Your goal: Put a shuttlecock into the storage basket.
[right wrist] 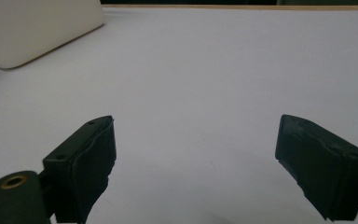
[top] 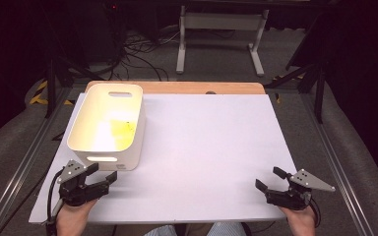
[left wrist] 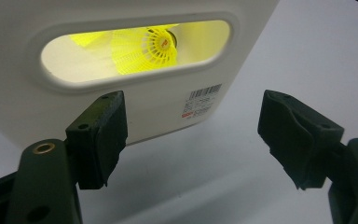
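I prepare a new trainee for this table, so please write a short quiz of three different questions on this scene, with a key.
1. True or false: the yellow shuttlecock lies inside the white bin.
2. Which claw is nearer to the bin: A the left claw, B the right claw?
3. Fill in: the jaws of both claws stand ____.

Key: 1 true; 2 A; 3 open, holding nothing.
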A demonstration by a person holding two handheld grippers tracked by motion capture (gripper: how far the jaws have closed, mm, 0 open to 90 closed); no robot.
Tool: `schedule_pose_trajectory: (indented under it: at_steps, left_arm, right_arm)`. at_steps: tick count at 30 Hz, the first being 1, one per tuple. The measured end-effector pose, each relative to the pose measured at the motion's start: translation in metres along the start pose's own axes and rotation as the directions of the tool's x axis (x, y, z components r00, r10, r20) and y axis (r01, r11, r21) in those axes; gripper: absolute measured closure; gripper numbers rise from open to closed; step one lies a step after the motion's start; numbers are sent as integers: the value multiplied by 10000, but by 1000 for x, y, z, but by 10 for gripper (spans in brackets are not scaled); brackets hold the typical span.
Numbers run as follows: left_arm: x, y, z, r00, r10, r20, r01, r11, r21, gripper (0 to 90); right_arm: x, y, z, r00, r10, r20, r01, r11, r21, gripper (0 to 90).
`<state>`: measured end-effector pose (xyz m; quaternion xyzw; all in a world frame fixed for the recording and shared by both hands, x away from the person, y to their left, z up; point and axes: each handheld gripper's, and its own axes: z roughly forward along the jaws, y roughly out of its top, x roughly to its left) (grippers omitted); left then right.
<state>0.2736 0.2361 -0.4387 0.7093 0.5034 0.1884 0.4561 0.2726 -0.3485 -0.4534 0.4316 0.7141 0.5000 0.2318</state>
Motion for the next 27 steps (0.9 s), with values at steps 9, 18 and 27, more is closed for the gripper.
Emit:
schedule_pose_trajectory:
  at_steps: [9, 18, 27]
  left_arm:
    - [12, -4, 3, 9993, -115, -366, 121, 9998, 167, 250]
    - [12, -4, 3, 9993, -172, -343, 176, 9998, 112, 238]
    - [12, -5, 4, 9992, -225, -341, 232, 9996, 184, 237]
  right_arm:
    - [-1, -1, 2, 10000, 69, -39, -69, 9999, 122, 128]
    - [-2, 0, 3, 9998, 178, -31, -177, 9997, 139, 128]
    - [-3, 0, 5, 9998, 173, -113, -171, 9997, 168, 128]
